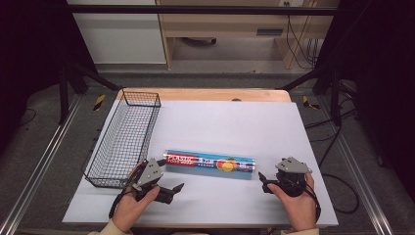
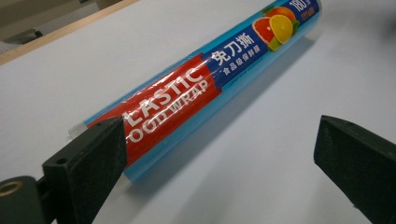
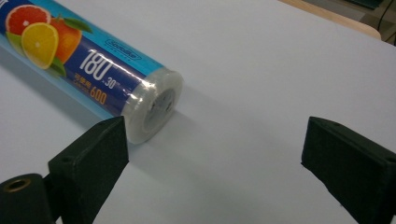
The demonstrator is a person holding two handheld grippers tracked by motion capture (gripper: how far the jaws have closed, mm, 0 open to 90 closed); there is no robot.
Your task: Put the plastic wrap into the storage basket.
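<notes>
High view: we see a roll of plastic food wrap (image 1: 210, 164) lying on its side on the white bench (image 1: 235, 122), a little toward six o'clock from the middle, its length running from nine to three o'clock. At ten o'clock from it stands a black wire basket (image 1: 125, 139), near but apart. Our left claw (image 1: 169, 192) rests just at seven o'clock of the roll's left end, jaws spread and holding nothing. Our right claw (image 1: 264, 182) sits just at four o'clock of the roll's right end, likewise released.

In the left gripper view we read "PLASTIC FOOD WRAP" in white on red, then Chinese characters on dark blue beside pictured citrus fruit. In the right gripper view the label reads "180", "30" and "600" near the clear end cap.
</notes>
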